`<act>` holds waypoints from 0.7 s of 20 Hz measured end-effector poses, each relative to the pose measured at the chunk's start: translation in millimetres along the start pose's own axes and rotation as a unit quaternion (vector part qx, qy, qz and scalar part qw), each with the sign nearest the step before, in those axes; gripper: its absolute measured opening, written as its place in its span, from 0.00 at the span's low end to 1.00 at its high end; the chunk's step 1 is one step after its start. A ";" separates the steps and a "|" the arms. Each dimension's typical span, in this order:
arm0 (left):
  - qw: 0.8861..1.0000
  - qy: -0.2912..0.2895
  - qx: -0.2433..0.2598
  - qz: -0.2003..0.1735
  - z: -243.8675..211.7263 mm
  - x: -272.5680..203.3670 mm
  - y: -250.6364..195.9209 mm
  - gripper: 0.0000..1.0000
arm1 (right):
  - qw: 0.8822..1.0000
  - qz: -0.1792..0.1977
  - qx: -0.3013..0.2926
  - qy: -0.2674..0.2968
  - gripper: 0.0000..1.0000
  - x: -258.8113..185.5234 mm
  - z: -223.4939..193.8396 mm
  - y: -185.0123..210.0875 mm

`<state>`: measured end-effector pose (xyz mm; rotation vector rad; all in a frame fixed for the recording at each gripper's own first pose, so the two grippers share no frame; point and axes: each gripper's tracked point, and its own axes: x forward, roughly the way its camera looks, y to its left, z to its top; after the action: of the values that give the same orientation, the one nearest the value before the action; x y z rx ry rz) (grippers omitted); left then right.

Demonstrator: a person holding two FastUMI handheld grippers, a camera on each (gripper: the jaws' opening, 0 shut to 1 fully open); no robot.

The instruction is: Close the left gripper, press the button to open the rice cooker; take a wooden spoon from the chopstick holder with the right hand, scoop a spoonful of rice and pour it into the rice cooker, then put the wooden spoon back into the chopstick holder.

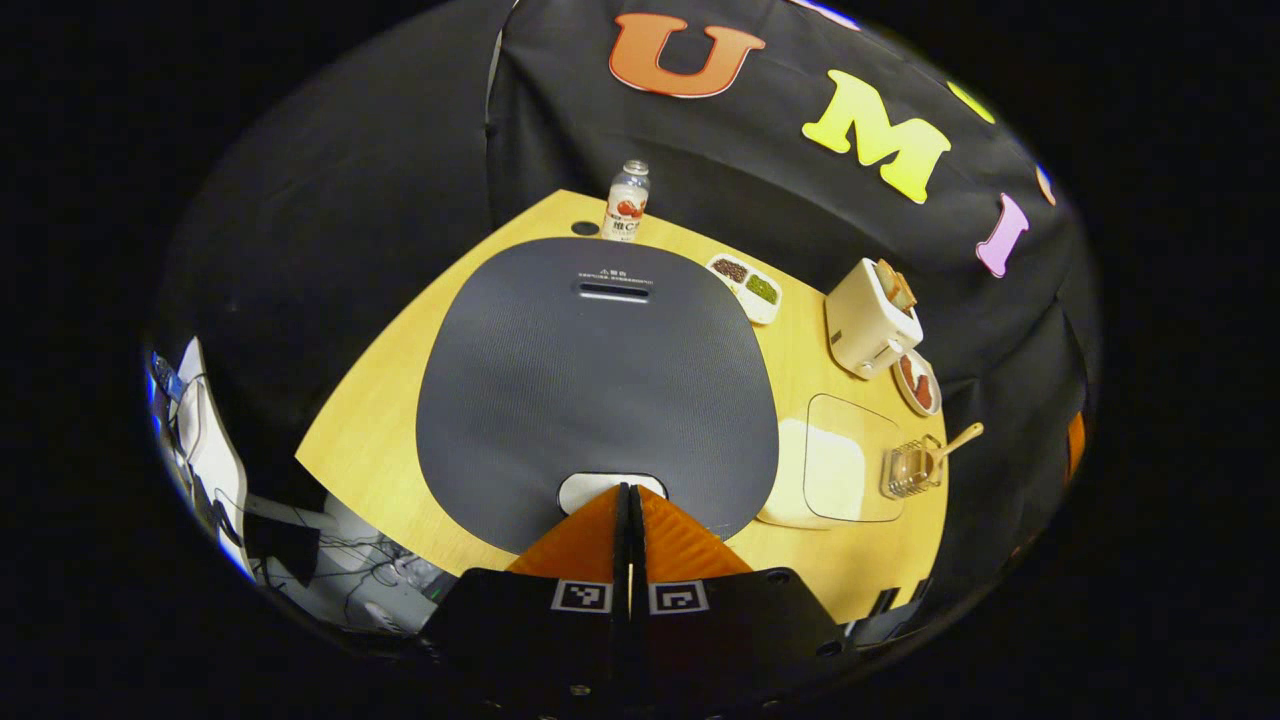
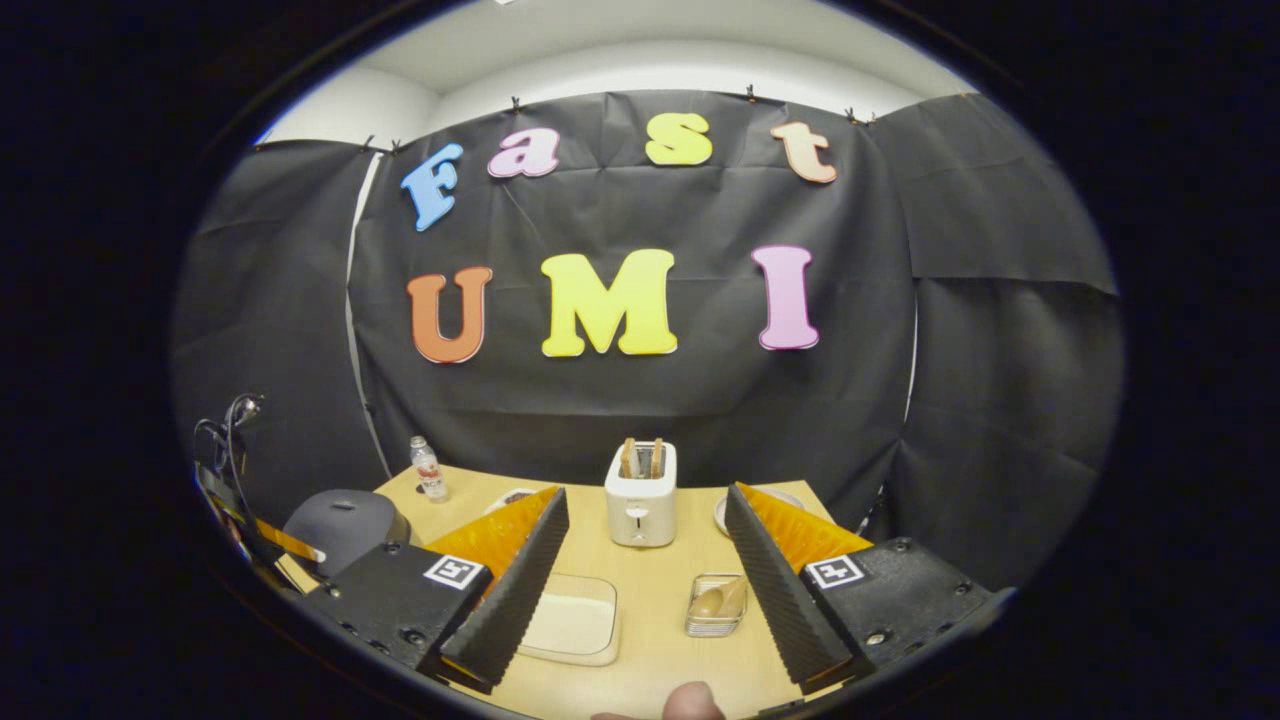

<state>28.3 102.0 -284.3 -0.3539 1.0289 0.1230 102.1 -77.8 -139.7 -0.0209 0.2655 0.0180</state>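
Here the left gripper (image 1: 628, 500) has its orange ribbed fingers pressed together, holding nothing, their tip at the white oval button (image 1: 610, 487) on the front edge of the dark grey domed rice cooker (image 1: 595, 380). We judge a straight, centred push best, lest the tip slide off. The right gripper (image 2: 645, 560) stands wide open and empty above the wire chopstick holder (image 2: 716, 604) with its wooden spoon (image 2: 710, 600), beside the clear rice tray (image 2: 573, 623).

Rice cooker (image 1: 597, 385) at table's (image 1: 380, 430) left; bottle (image 1: 626, 201) behind it. Right of cooker: rice box (image 1: 835, 470), then chopstick holder (image 1: 910, 470) holding wooden spoon (image 1: 955, 442). Toaster (image 1: 870, 318) behind these.
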 end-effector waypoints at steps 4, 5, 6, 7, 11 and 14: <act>1.000 -0.010 0.022 0.012 -0.1 0.9 1.1 0.00 | 1.000 0.001 -0.002 0.006 0.99 -1.2 -2.6 -2.2; 0.999 -0.022 0.034 0.023 1.0 -0.8 0.7 0.00 | 1.000 0.000 -0.004 0.002 1.00 -1.0 1.5 -3.0; 0.998 -0.036 0.044 0.031 2.0 -1.2 -0.2 0.00 | 1.000 0.000 -0.006 -0.001 0.99 -0.4 3.0 -3.8; 0.997 -0.048 0.048 0.037 1.2 -1.5 0.1 0.00 | 1.000 -0.002 -0.007 -0.003 1.00 -0.1 6.1 -5.4; 0.991 -0.116 0.039 0.056 12.4 -17.7 -3.6 0.00 | 1.000 -0.002 -0.009 -0.014 0.99 -2.0 15.8 -8.0; 0.980 -0.187 0.040 0.054 42.0 -45.9 -18.0 0.00 | 1.000 -0.003 -0.012 -0.024 0.99 -8.3 22.0 -9.4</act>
<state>43.7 102.6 -221.4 -0.1916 0.6770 0.2369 100.1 -86.8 -116.1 -0.0459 0.2176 0.0162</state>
